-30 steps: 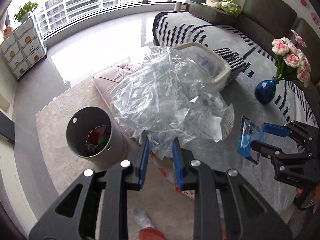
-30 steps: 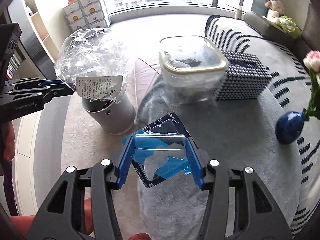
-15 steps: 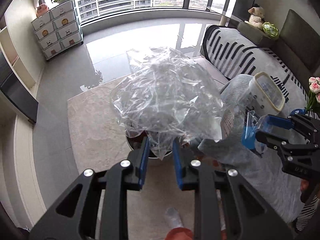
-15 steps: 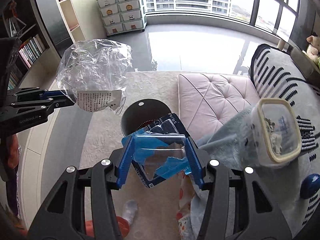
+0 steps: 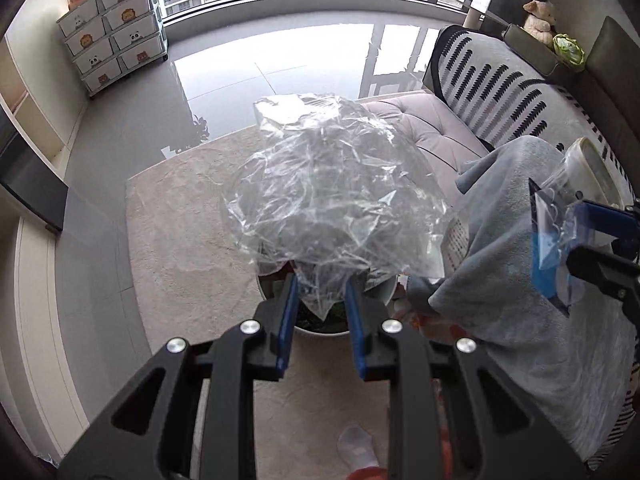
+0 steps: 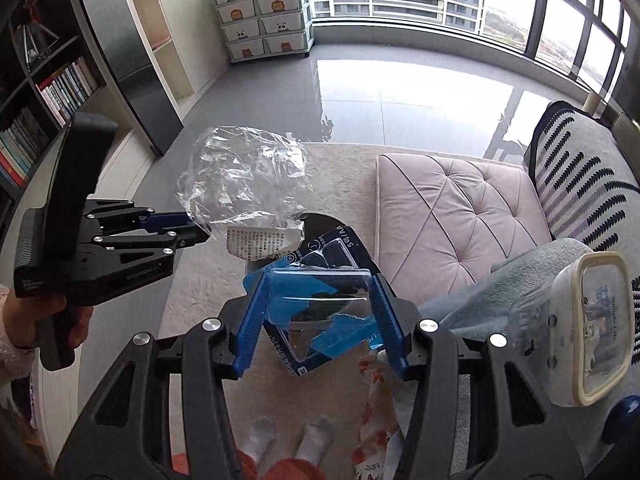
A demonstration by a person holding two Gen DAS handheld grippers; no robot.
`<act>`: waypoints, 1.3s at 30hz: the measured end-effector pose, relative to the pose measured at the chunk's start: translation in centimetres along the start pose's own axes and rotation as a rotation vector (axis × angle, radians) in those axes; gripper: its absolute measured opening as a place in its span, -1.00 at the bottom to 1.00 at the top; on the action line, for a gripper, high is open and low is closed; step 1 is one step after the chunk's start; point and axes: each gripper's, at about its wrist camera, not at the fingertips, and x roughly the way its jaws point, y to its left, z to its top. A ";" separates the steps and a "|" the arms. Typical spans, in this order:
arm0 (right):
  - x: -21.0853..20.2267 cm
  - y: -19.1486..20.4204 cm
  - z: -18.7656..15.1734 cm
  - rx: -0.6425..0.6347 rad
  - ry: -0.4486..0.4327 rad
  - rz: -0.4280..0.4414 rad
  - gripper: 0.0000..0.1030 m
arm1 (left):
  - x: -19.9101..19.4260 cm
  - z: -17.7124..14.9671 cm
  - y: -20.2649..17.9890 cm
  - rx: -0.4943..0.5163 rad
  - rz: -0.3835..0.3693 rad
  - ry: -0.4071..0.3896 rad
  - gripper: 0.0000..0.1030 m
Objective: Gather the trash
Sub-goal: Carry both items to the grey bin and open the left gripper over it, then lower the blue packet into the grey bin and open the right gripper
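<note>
L tool (image 5: 321, 300) is pinching the bottom tail of a crumpled clear plastic bag (image 5: 336, 196); the rest balloons up and forward from the fingers. R tool (image 6: 320, 312) is clamped on a clear blister pack w/ blue backing card (image 6: 320, 308), held by its side edges across a fairly wide gap.

Both pieces hang above the bin (image 5: 320, 322) on the rug, just beside the pink ottoman (image 6: 452, 216). In the L view the bin rim shows right under the fingers; in the R view its dark mouth (image 6: 320, 220) is mostly hidden behind bag and card.

Risks, as I judge them:
- Bag is light and wider than the bin mouth. Let go from up here and it prob drifts, catches the rim or lands on the rug. Lower it first.
- Film may cling to the fingers on release, so it might not drop at all.
- Blister pack is gripped only at its edges; stiff, slick plastic could twist or pop out early.
- The two tools are close together over one opening, so they could bump, or the bag could block the pack's way in. Drop one at a time.
</note>
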 end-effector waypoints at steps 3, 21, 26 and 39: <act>1.3 -0.8 0.1 -0.023 0.023 0.004 -0.03 | 2.9 0.3 -0.4 -0.005 0.006 0.020 -0.46; 6.9 0.4 3.4 -0.131 0.076 0.085 -0.03 | 4.4 -0.7 1.9 -0.097 0.035 0.049 -0.24; 9.3 2.2 5.0 -0.172 0.074 0.117 -0.01 | 2.9 -1.4 3.4 -0.126 0.066 0.030 -0.05; 11.4 4.9 7.3 -0.203 0.057 0.113 0.41 | 0.7 -2.4 5.9 -0.187 0.097 0.007 0.05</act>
